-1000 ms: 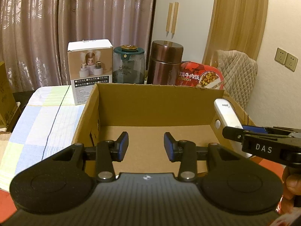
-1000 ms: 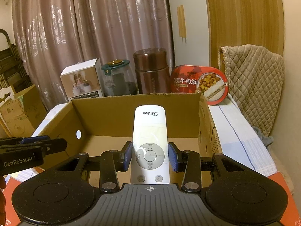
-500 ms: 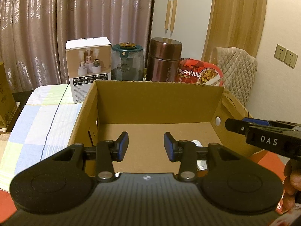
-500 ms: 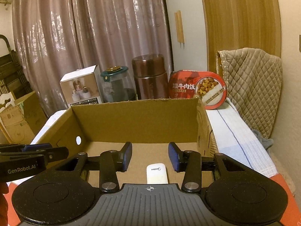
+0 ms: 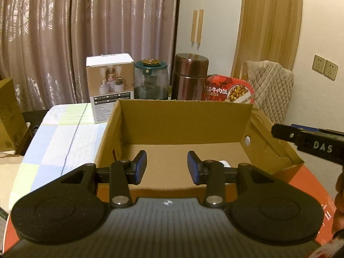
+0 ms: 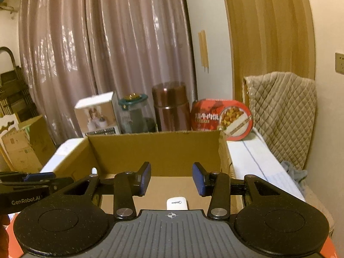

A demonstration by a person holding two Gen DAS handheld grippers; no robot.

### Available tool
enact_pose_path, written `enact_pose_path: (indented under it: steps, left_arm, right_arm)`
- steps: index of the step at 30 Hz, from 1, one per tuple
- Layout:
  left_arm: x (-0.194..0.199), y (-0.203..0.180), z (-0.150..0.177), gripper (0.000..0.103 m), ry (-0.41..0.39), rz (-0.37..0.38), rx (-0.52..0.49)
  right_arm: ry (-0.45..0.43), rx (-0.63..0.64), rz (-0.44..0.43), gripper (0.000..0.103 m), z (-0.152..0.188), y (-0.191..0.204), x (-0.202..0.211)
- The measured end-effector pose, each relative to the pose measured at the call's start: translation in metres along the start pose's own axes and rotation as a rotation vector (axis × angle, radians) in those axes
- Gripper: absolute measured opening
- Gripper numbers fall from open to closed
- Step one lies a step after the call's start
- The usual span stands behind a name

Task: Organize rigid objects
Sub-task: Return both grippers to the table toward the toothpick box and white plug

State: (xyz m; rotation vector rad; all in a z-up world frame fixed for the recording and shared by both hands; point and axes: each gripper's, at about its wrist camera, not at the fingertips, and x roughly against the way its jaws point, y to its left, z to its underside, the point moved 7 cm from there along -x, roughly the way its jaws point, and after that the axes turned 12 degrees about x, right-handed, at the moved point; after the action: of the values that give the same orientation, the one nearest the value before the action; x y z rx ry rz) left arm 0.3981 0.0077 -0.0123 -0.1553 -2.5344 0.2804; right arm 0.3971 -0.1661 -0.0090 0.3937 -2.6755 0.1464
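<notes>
An open cardboard box (image 5: 185, 122) stands on the bed in front of both grippers. A white Midea remote (image 6: 176, 203) lies on the box floor near its front right; in the left wrist view only a white corner of the remote (image 5: 224, 163) shows behind a finger. My right gripper (image 6: 171, 178) hovers above the remote, open, with nothing between its pads. My left gripper (image 5: 167, 167) is open and empty over the box's near edge. Each gripper shows in the other's view, the right gripper (image 5: 305, 139) at the right and the left gripper (image 6: 32, 185) at the left.
Behind the box stand a white product carton (image 5: 110, 86), a glass jar with a green lid (image 5: 150, 81), a brown metal canister (image 5: 190, 77) and a red instant-meal bowl (image 5: 229, 91). A quilted cloth (image 5: 268, 86) hangs at the right. Cardboard boxes (image 6: 21, 146) sit on the floor at left.
A second ago my right gripper held the remote over the box. It let go, the remote now lies on the box floor, and the right gripper has drawn back and up.
</notes>
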Motion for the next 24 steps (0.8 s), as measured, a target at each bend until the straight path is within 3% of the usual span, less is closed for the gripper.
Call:
enact_pose_path:
  steps: [11,18,20,22,24]
  left_arm:
    - [0.091,-0.002,0.057,0.039,-0.002,0.002,0.046]
    - [0.140,0.001,0.121,0.045,0.058,-0.009,0.045]
    - [0.149,0.002,0.139,0.049,0.081,-0.015,0.031]
    - [0.157,0.000,0.156,0.051,0.099,-0.026,-0.003]
    - [0.164,-0.002,0.168,0.056,0.107,-0.029,-0.019]
  right_arm:
    - [-0.024,0.006,-0.011,0.040,0.021,-0.001,0.093]
    - [0.009,0.044,-0.002,0.041,0.073,0.003,0.156]
    - [0.029,0.062,-0.005,0.046,0.091,0.006,0.171]
    - [0.055,0.075,-0.007,0.058,0.109,0.010,0.183]
    - [0.079,0.077,-0.023,0.061,0.121,0.013,0.191]
